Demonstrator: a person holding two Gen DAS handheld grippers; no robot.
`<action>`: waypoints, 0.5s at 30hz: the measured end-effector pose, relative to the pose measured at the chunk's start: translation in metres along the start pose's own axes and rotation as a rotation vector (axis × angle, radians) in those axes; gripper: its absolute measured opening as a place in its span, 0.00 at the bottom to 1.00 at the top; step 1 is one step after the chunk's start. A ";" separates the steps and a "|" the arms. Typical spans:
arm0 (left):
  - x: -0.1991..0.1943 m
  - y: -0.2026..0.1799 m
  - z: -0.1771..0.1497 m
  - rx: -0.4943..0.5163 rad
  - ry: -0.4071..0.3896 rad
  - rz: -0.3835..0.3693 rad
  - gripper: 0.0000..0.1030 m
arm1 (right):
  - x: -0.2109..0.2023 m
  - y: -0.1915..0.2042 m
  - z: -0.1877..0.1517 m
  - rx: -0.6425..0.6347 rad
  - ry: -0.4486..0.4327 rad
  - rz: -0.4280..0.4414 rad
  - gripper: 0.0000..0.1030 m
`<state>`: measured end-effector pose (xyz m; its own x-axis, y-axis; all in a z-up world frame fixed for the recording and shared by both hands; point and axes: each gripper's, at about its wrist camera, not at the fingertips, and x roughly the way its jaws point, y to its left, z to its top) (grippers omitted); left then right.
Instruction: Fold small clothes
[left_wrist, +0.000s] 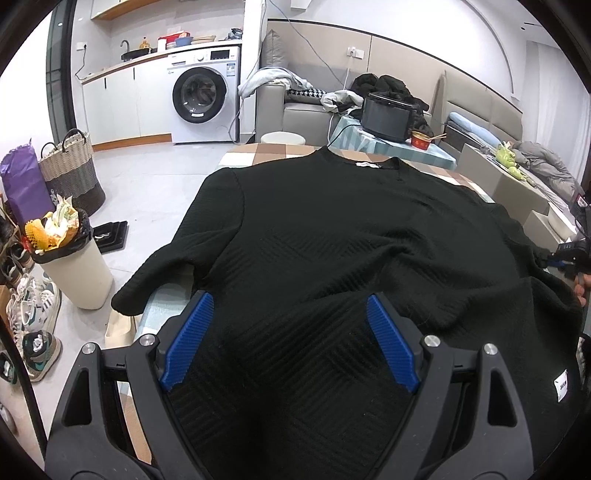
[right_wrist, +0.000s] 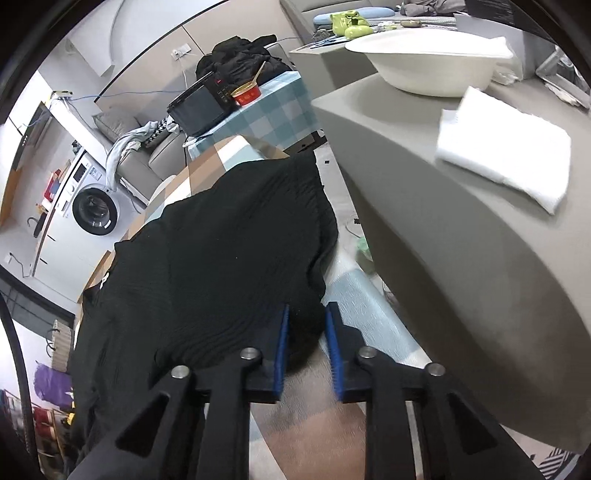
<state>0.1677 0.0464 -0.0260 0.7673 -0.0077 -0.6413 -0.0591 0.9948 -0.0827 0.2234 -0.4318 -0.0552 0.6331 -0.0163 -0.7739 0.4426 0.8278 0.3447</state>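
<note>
Black textured knit: the sweater (left_wrist: 332, 236) lies spread flat on the checked desk (right_wrist: 351, 295), hem nearest, collar farthest, its long axis running away from both tools. The left tool (left_wrist: 291, 339) hangs released over the hem, blue pads wide, fabric below them. The right tool (right_wrist: 306, 347) is clenched narrow on the sweater's right edge, where a fold inward would probably start.
</note>
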 end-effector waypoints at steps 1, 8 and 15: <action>0.000 0.000 0.000 -0.001 -0.002 0.001 0.81 | -0.004 0.003 0.001 -0.019 -0.015 -0.011 0.14; -0.004 0.007 0.001 -0.017 -0.019 -0.011 0.81 | -0.047 0.058 0.028 -0.162 -0.165 0.074 0.14; -0.019 0.016 0.001 -0.022 -0.048 -0.003 0.81 | -0.053 0.194 0.007 -0.533 -0.102 0.357 0.14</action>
<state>0.1524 0.0630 -0.0142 0.7972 -0.0048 -0.6037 -0.0710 0.9923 -0.1016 0.2800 -0.2740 0.0564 0.7519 0.2796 -0.5971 -0.1655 0.9567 0.2396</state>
